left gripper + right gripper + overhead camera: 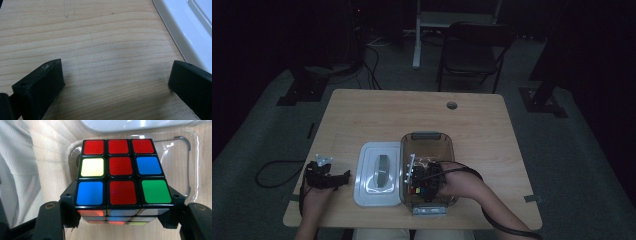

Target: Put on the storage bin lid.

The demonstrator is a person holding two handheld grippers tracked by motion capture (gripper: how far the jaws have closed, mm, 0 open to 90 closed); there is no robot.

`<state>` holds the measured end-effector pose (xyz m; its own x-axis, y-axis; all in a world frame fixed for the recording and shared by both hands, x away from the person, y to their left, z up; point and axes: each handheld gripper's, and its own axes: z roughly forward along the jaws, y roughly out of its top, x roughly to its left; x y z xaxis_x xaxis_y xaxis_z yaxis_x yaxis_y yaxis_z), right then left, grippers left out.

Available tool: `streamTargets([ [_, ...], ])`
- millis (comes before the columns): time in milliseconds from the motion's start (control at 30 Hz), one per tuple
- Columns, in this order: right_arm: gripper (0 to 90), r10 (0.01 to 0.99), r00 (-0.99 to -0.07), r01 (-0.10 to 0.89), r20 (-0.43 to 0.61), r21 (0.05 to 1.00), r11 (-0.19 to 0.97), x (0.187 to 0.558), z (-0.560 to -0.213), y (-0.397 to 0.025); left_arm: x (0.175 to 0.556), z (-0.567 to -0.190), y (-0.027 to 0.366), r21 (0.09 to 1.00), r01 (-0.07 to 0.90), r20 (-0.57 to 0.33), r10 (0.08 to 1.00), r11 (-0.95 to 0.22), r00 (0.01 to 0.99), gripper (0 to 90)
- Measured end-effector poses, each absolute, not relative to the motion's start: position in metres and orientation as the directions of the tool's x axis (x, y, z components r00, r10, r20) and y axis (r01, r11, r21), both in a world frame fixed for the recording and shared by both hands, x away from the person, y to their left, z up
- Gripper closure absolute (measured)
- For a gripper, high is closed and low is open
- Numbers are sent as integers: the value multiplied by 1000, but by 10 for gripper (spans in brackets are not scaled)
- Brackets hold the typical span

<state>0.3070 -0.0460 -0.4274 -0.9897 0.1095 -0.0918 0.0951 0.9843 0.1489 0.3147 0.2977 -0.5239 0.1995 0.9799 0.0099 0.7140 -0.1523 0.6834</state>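
I found no text, label, brand, number or sign that I could read in any of the views. The Rubik's cube (124, 178) carried plain coloured stickers with no logo on the faces I saw. The white lid (185, 32) at my two o'clock in the left gripper view was blank, and the wooden table (100, 50) showed bare grain. The high view was too dark to make out any lettering.
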Motion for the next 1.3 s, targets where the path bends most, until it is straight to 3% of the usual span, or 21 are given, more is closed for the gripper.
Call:
streamTargets([
  [600, 330, 98, -994, 92, -49, 108, 990, 309, -436, -42, 315, -524, 298, 683, 714, 10, 980, -152, 199, 7],
  [1300, 287, 167, -984, 147, -53, 276, 950, 312, -418, -55, 315, -524, 298, 683, 714, 10, 980, -153, 200, 7],
])
